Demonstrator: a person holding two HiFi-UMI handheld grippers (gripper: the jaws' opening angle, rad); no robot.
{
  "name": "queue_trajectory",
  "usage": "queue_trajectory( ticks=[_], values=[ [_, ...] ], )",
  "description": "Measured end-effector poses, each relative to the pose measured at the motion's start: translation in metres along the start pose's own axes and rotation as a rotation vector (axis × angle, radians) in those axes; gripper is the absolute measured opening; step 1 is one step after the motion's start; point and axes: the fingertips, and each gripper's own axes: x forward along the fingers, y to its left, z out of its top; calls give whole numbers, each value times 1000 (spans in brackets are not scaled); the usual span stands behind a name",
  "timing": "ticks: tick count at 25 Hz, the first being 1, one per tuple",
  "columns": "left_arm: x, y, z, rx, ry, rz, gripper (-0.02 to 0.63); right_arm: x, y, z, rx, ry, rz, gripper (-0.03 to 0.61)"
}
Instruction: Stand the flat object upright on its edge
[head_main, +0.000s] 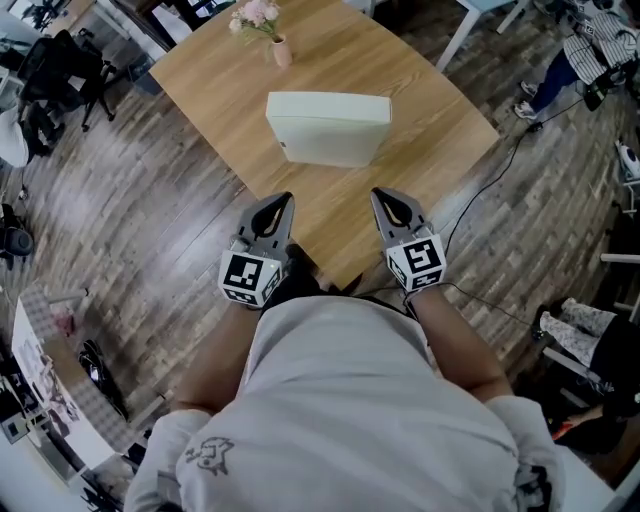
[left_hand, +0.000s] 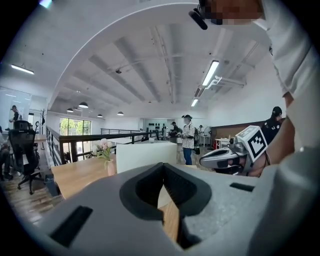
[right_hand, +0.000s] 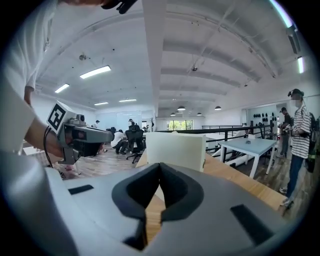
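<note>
White box (head_main: 328, 128) mid-worktop (head_main: 420, 110), seemingly upright already. Left claw (head_main: 284, 202) and right claw (head_main: 381, 197) pinched together, empty, hanging back at near edge, probably to leave it freestanding.

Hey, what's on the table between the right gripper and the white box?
Nothing: only bare tabletop lies between the right gripper and the box, as the head view shows.

White flat box (head_main: 328, 128), upright, on wooden table (head_main: 430, 110)
</note>
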Motion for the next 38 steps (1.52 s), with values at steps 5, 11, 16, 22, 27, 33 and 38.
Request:
queue_trajectory(
  ticks=[5,11,16,22,27,33,38],
  values=[
    [-26,-3,19,-10,-47,-54,6,-11,34,25,-18,-30,28,5],
    [-72,6,27,7,-60,-115,6,-24,81,58,-25,-71,-4,5],
    [-115,16,38,26,-75,-160,6,-36,114,70,9,-91,-50,5],
    [-159,27,41,31,-91,-200,6,-51,154,76,2,-86,-91,5],
    [-179,29,36,17,-95,-220,6,-67,175,83,-18,-80,-103,5],
    [-187,5,37,9,-103,-223,6,-97,177,90,-57,-100,-103,5],
    [-187,-23,44,15,-123,-197,6,-123,170,88,-73,-125,-72,5]
  ],
)
